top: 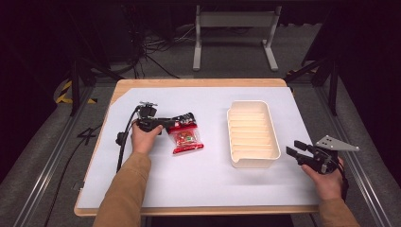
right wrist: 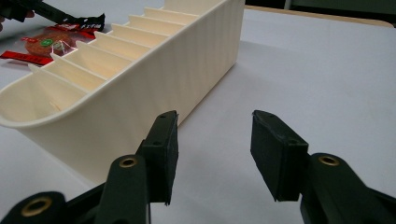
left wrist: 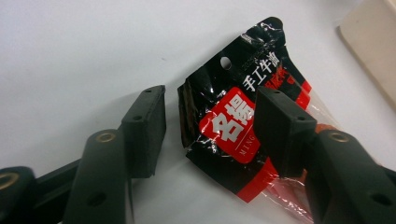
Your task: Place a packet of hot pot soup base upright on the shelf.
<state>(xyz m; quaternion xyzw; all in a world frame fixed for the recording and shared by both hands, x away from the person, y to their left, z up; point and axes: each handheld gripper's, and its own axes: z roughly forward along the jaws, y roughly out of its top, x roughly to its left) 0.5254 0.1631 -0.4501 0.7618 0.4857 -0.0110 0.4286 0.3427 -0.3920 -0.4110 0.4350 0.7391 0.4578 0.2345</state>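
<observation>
two hand-held grippers work over a white sheet (top: pixel 203 184) that covers the wooden table (top: pixel 189 82). taking the cream ribbed tray (top: pixel 251 134) as the landmark: it lies on the sheet, its long side running away from the person, with shallow cross ridges inside.

well to the left of the tray lies a snack packet (top: pixel 186 135), black at its top with a red label and white characters, clear and red lower down with reddish food showing through. the left gripper (top: pixel 166 123) reaches toward the tray from the far side of the packet, held in the person's left hand (top: pixel 144 137). in the left gripper view its jaws stand apart around the black top end of the snack packet (left wrist: pixel 243 116): one jaw on the bare sheet just beside the packet's edge, the other over the packet's printed face. whether that pad touches the film i cannot tell; the jaws are not closed on it.

just to the right of the tray's near end, the right gripper (top: pixel 294 150) points at the tray, held in the right hand (top: pixel 326 179), its jaws spread wide with nothing between them. in the right gripper view the tray's near wall (right wrist: pixel 140 88) rises just ahead of the left jaw, apart from it.
</observation>
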